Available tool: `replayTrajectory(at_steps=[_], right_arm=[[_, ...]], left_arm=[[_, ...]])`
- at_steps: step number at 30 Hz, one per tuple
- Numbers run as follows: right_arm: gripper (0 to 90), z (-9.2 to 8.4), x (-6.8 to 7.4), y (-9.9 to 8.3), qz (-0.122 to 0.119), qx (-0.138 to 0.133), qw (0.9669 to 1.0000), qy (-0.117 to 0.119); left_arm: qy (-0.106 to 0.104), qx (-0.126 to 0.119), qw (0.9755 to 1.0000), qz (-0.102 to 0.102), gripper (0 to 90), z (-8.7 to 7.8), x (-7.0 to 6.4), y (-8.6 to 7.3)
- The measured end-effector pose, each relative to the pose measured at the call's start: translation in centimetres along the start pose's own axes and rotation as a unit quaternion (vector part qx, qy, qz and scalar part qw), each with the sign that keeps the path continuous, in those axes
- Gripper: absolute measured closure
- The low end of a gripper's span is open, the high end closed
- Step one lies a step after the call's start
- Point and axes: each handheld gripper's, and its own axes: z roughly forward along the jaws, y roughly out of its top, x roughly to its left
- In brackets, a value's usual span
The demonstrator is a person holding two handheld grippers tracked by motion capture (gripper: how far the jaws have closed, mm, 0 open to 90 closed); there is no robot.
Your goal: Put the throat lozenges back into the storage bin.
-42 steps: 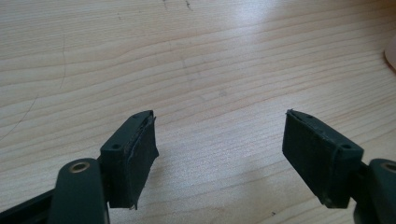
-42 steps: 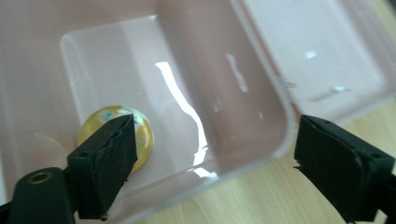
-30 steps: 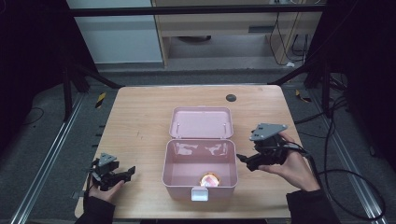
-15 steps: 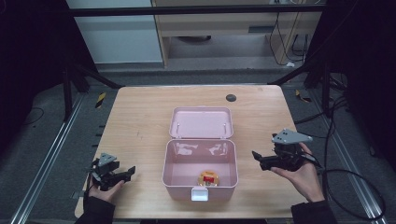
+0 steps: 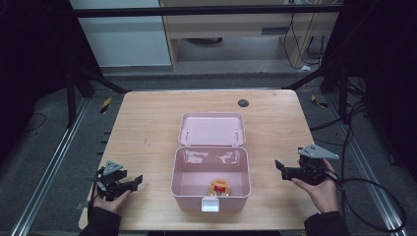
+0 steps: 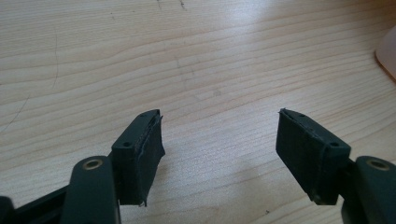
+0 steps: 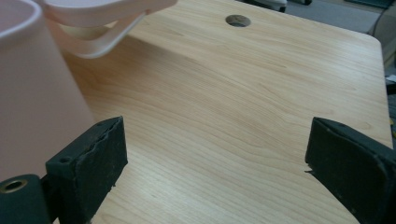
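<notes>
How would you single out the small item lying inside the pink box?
On the wooden table stands an open pink box, lid flipped back. On its floor near the front wall lies a small round orange-and-red item, the one bright thing in the pale interior.

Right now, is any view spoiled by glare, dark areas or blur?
High view: surroundings dark, table evenly lit, small reflections inside the pink box. Left gripper view: bright glare band on the wood near the top, the gripper sharp. Right gripper view: the box wall close and soft, wood grain crisp.
</notes>
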Motion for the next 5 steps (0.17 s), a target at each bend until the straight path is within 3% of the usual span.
replayTrajectory(at_steps=[5], right_arm=[[5.3,0.3,-0.46,-0.89,0.017,0.001,0.9997,-0.016]], left_arm=[[-0.001,-0.001,1.0,-0.001,32.6,-0.01,-0.01,0.0]])
